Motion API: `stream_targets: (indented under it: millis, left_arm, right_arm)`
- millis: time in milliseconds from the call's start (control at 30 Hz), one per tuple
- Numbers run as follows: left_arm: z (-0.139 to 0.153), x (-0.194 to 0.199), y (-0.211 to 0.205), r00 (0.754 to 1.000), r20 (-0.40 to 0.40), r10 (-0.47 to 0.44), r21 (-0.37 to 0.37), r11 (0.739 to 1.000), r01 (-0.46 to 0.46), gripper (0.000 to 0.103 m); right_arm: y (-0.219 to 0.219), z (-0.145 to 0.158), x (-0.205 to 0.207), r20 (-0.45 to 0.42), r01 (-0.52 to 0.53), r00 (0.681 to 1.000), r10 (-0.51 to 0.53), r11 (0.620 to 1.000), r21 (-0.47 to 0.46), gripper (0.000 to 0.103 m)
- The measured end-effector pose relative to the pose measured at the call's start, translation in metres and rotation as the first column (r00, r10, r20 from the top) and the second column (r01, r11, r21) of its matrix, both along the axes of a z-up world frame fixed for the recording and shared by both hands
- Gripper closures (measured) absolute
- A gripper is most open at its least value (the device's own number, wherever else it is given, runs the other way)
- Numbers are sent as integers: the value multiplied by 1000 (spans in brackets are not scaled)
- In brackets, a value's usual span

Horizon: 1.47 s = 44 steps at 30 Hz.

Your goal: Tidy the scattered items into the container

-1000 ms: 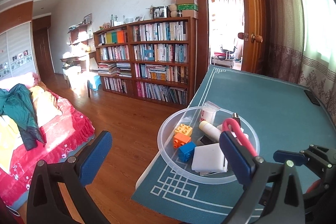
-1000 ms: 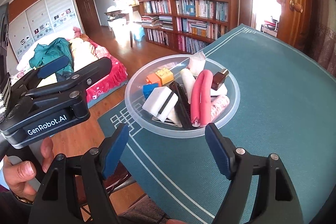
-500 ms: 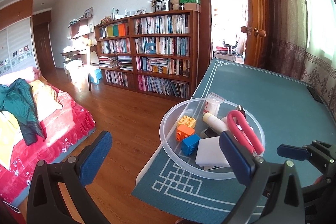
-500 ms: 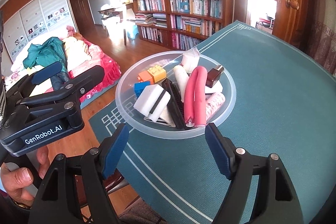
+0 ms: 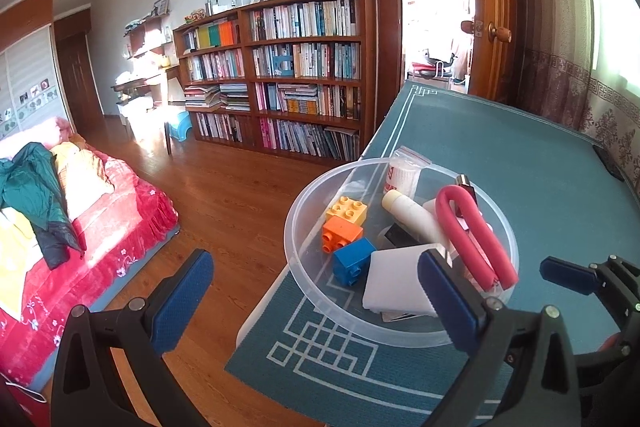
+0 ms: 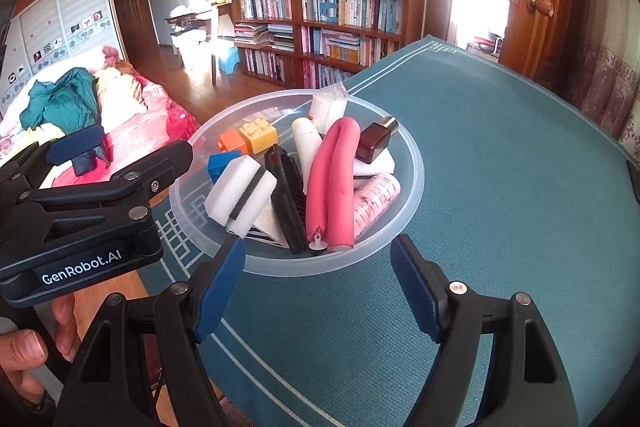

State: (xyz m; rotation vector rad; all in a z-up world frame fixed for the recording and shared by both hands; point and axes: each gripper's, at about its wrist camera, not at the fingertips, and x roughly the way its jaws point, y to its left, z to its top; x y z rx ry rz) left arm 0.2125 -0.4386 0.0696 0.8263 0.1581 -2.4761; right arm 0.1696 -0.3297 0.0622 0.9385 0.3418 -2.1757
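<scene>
We are holding both tongs apart and empty; the bowl, sitting on the table near its corner, is lying just ahead of the right tongs and right of the left tongs; it is holding the toys.

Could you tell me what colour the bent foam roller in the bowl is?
Pink; the foam roller shows best in the right wrist view.
</scene>
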Motion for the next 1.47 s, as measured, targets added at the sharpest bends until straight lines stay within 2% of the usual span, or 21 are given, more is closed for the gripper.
stream_targets:
  millis: [467, 1467]
  left_arm:
    - [-9, -21, 14, 997, 73, -6, -37, 999, 9, 0]
    - [-10, -19, 7, 997, 79, -5, -28, 1000, 8, 0]
  right_arm:
    - [14, -8, -13, 28, 22, 999, -21, 999, -27, 25]
    - [10, -7, -11, 14, 1, 1000, -1, 1000, -29, 25]
